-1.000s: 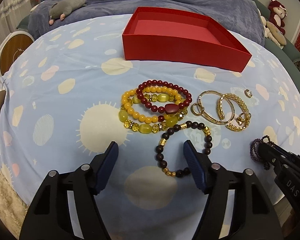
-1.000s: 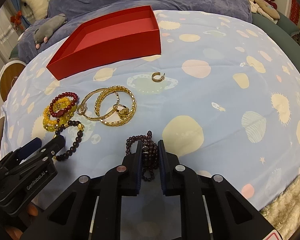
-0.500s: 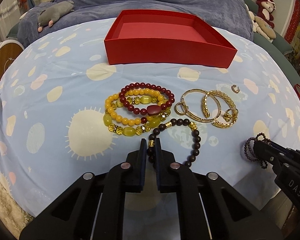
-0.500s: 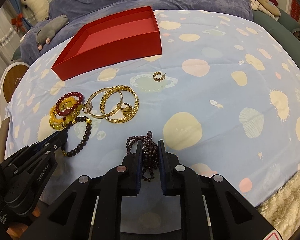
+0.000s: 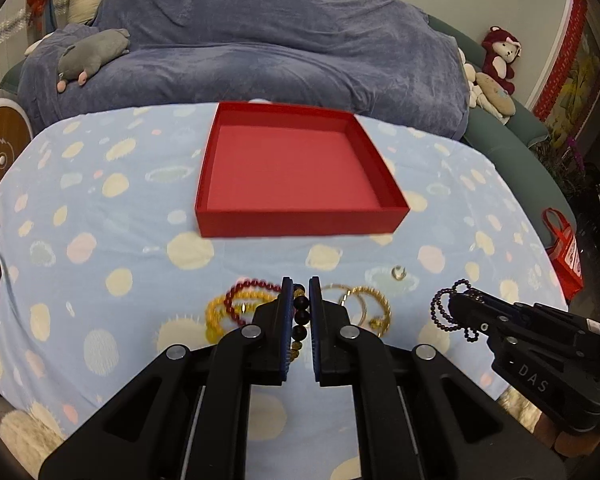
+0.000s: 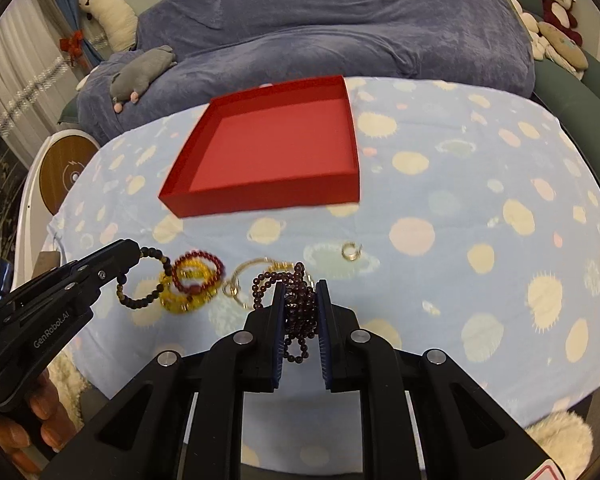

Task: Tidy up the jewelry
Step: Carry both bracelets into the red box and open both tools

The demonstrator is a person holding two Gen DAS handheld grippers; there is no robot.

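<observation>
- Light-blue tablecloth (image 5: pixel 100 216) with pale yellow and pink spots: it covers the table on which all the jewelry work takes place.
- Shallow square red cardboard box (image 5: pixel 300 222): it sits open-topped on the cloth, beyond the jewelry, with nothing visible inside.
- My left gripper (image 5: pixel 301 304): its jaws are clenched on a dark brown beaded bracelet with a few gold beads (image 6: pixel 140 300), which hangs as a loop above the cloth in the right wrist view.
- My right gripper (image 6: pixel 300 304): its jaws are clenched on a bunched strand of small dark purple beads (image 6: pixel 298 312), whose loops dangle above and below the pads.
- Cluster of yellow and dark red beaded bracelets (image 6: pixel 192 280): it lies on the cloth between the two grippers, on the near side of the box.
- Gold metal bangles (image 5: pixel 366 306): they lie just beside the yellow and red cluster, partly hidden behind my grippers.
- Small gold ring (image 6: pixel 351 250): it lies alone on the cloth, apart from the bangles, toward the box.
</observation>
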